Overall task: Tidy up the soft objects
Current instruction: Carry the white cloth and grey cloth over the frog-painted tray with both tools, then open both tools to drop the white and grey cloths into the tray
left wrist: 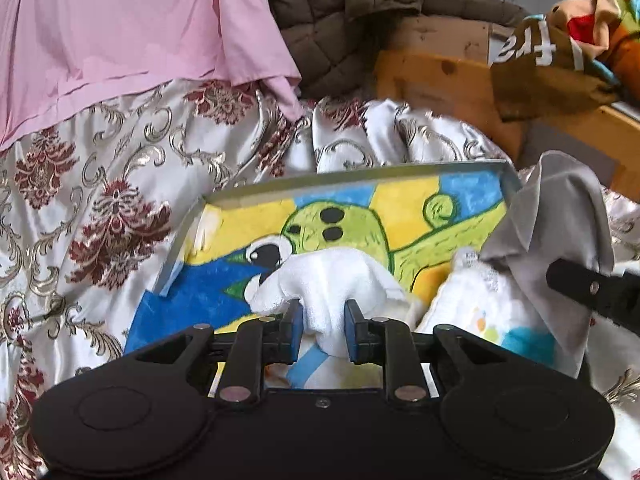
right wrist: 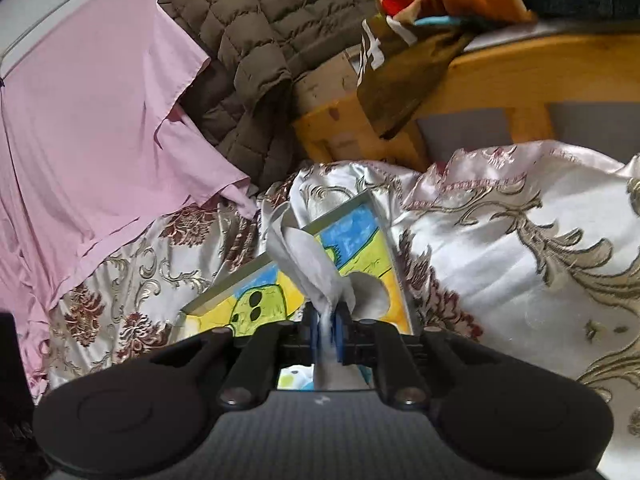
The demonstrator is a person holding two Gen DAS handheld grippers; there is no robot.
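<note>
White terry cloth is bunched up over the framed cartoon painting, pinched in the left tongs. Right tongs are clamped on a thin grey cloth just beside it. Crowding around: pink sheet, brown puffer jacket, floral satin bedspread, wooden bed frame.

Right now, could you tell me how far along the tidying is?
Nothing looks finished. The left tool pinches a white terry towel and the right tool a grey thin cloth over the cartoon-printed metal tray. The pink sheet and brown quilted jacket remain heaped.
</note>
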